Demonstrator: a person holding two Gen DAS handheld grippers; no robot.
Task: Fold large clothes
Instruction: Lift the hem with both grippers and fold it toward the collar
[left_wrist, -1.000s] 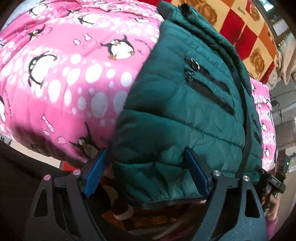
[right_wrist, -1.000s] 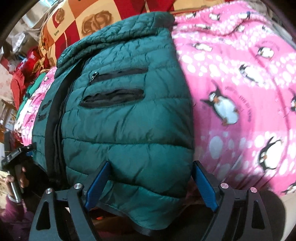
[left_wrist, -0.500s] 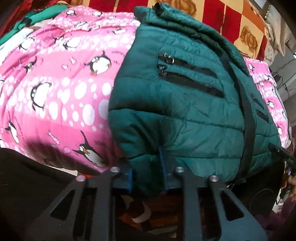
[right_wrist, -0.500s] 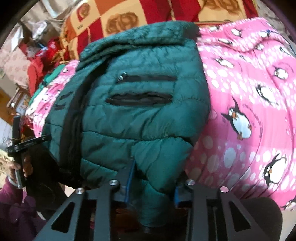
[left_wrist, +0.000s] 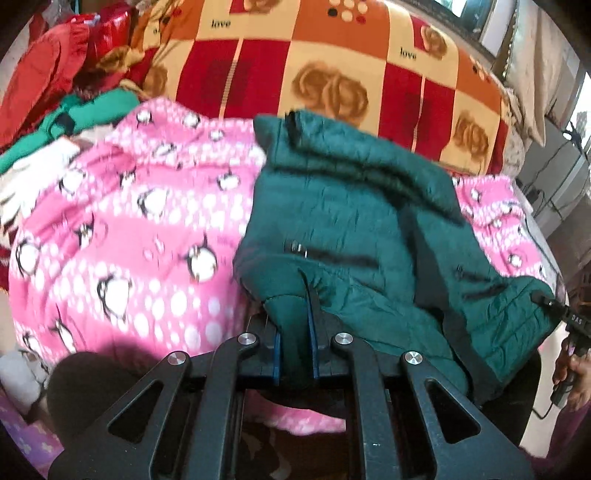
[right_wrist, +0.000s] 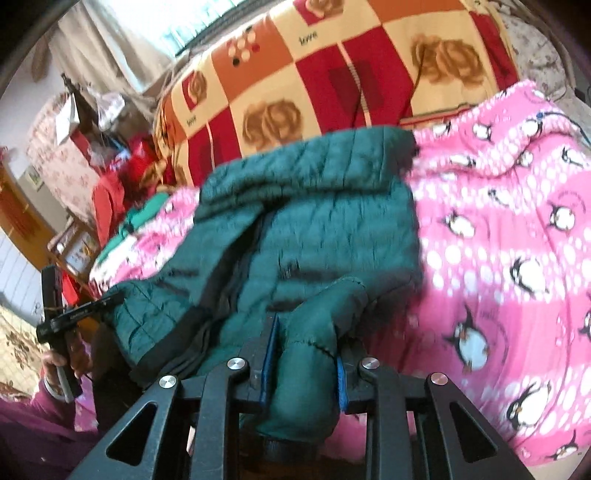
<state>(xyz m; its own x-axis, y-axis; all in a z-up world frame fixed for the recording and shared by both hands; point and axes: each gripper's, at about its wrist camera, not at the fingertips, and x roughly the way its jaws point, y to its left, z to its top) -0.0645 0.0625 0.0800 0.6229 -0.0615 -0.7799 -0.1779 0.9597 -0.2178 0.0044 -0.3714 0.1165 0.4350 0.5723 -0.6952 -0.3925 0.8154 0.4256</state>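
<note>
You are working on a dark green quilted puffer jacket (left_wrist: 354, 221) that is lying on a pink fleece blanket printed with penguins (left_wrist: 122, 258), spread over a bed, with a red, orange and cream checked blanket with rose motifs (left_wrist: 332, 55) behind it. Your left claw (left_wrist: 294, 343) is pinching a fold of the jacket's near hem between its blue pads, the jaws drawn in narrow around the fabric. Your right claw (right_wrist: 301, 363) is gripping a thicker bunch of the same hem, its jaws standing a little further apart around the padding. The hem is lifting off the bed in both views, while the collar end is resting at the far side near the checked blanket.

This looks like the start of the lengthwise fold: both near corners taken, bottom edge rising. The next move probably calls for carrying both corners forward together, level, toward the collar, so the lower half lays flat over the chest pockets. Watch the slippery padding; the left bite looks thin and could slip.
</note>
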